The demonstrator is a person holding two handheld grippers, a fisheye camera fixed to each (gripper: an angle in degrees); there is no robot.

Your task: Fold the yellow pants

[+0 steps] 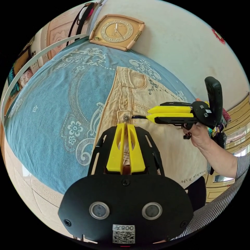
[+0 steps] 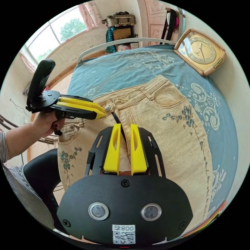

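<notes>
The yellow pants [image 1: 145, 145] lie flat, front up, on a blue patterned bedspread [image 1: 60, 104], with embroidered flowers on the legs [image 2: 187, 114]. My left gripper [image 1: 126, 125] has its jaws nearly together on the waistband just below the metal button [image 1: 126, 118]. In the right gripper view that left gripper [image 2: 103, 110] comes in from the left, held by a hand, tips beside the button [image 2: 107, 107]. My right gripper [image 2: 125, 127] straddles the zipper fly, cloth between its jaws. In the left gripper view the right gripper [image 1: 148, 114] reaches in from the right to the zipper.
A gold framed clock [image 1: 116, 31] leans against the wall at the bed's far edge. A white bed rail [image 2: 125, 43] curves round the far end, with a window [image 2: 62, 31] and piled bags [image 2: 121, 20] beyond. The person's striped sleeve [image 1: 234, 177] shows at the right.
</notes>
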